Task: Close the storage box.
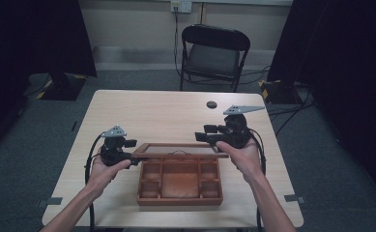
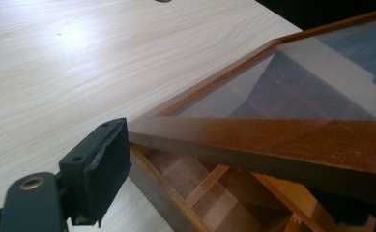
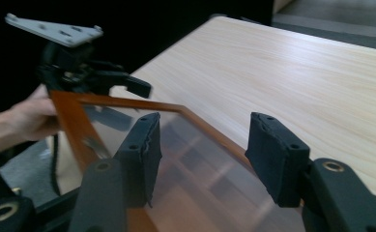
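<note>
Desk (image 1: 166, 113): light wood-grain top; a small dark round spot (image 1: 211, 104) lies near its far edge.
Box (image 1: 180, 186): brown wooden tray with small compartments around a larger central one, sitting on the near half of the desk between the two hands.
Lid (image 1: 180, 150): wooden frame with a clear pane, raised off the box along its far side and tilted; the compartments show through the pane in both gripper views.
Left gripper (image 1: 127, 153): held in the left hand (image 1: 103, 171) at the lid's left end. In the left gripper view one black jaw sits against the frame corner (image 2: 142, 126); the other jaw is hidden by the frame, so whether the lid is clamped cannot be told.
Right gripper (image 3: 202, 159): held in the right hand (image 1: 246, 157) at the lid's right end. Its jaws stand apart, one over the pane and one beyond the frame's far rail, with visible gaps; not clamped.
Chair (image 1: 213, 55): black folding chair on the floor beyond the desk's far edge.
Surroundings: grey carpet, dark curtains at both sides.
</note>
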The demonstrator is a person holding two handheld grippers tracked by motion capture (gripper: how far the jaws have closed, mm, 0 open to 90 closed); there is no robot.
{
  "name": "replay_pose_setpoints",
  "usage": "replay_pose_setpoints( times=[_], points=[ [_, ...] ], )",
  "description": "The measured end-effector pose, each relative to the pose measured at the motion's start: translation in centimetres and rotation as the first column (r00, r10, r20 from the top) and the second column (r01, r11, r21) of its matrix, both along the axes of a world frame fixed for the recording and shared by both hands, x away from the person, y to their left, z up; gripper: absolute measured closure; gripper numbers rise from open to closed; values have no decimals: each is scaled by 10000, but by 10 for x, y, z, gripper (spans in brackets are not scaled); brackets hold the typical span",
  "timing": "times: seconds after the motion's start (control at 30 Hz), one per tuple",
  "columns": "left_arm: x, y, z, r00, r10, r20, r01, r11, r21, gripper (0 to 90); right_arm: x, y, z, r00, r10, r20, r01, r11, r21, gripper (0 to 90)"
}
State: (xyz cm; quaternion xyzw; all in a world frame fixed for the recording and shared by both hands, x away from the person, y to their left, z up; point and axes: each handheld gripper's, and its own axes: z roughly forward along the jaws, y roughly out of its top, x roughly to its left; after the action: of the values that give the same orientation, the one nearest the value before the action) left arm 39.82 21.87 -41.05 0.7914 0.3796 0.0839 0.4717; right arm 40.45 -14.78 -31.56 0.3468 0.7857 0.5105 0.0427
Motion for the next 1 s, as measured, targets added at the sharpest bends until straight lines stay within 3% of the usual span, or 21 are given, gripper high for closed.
replay_pose_setpoints(
  times=[0.17, 0.3, 0.4, 0.73, 1.0],
  points=[
    [-3, 0, -3, 10000, 30, 44, -30, 10000, 21, 155, -8, 18, 1, 9958, 907, -118, -909, 9958, -134, 509],
    [-3, 0, -5, 10000, 20, -1, -20, 10000, 91, 155, -13, 28, 1, 9854, 1675, -297, -1685, 9851, -350, 552],
    [-4, 0, -6, 10000, 18, -46, -17, 10000, 82, 156, -15, 35, -2, 9767, 2093, -467, -2109, 9769, -336, 634],
    [-4, 2, -8, 10000, -16, -61, 18, 9998, 205, 157, -17, 50, -12, 9486, 2980, -1069, -3051, 9506, -575, 764],
    [-4, 1, -11, 9999, 98, -123, -95, 9996, 259, 159, -13, 51, -18, 9331, 3200, -1642, -3274, 9447, -197, 756]
  ],
)
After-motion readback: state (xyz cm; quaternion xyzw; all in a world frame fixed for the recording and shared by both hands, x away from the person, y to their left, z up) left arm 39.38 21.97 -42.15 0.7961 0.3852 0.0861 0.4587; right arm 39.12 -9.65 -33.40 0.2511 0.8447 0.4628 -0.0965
